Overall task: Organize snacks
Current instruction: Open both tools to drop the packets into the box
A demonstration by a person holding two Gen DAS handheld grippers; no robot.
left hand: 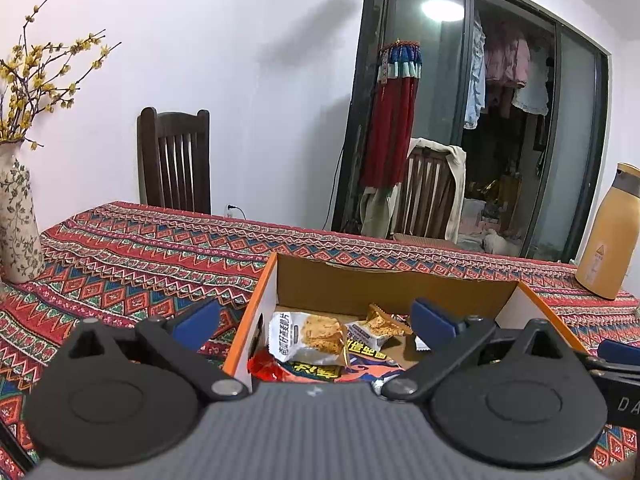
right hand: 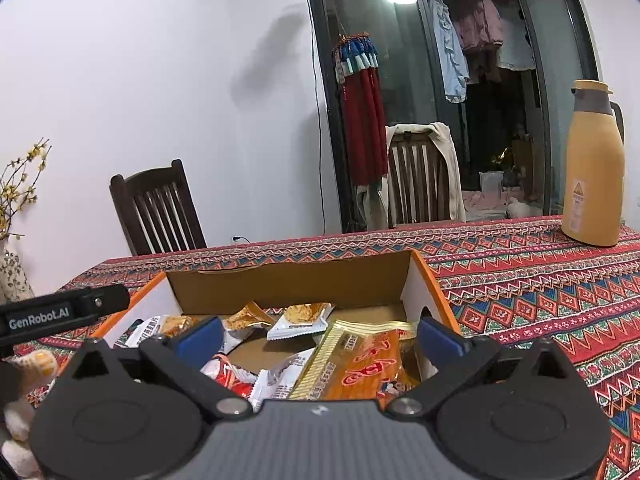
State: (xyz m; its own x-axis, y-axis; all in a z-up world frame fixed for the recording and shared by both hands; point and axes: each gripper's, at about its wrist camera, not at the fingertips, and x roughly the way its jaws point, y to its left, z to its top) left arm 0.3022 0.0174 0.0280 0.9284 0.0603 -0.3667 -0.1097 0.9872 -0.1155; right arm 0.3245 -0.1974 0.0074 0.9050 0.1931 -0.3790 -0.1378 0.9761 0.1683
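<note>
An open cardboard box (left hand: 384,280) with orange outer sides stands on the patterned tablecloth and holds several snack packets. In the left wrist view a white packet with a golden cake picture (left hand: 308,338) lies on top. My left gripper (left hand: 316,320) is open and empty above the box's near left corner. In the right wrist view the box (right hand: 288,276) holds a large orange and gold packet (right hand: 360,364) and small white packets (right hand: 298,320). My right gripper (right hand: 320,338) is open and empty, its fingers spread above the packets.
A yellow thermos jug (right hand: 594,168) stands at the table's far right. A floral vase with yellow blossoms (left hand: 18,220) stands at the far left. Two wooden chairs (left hand: 174,160) stand behind the table. The left gripper's body (right hand: 60,312) shows at the right wrist view's left edge.
</note>
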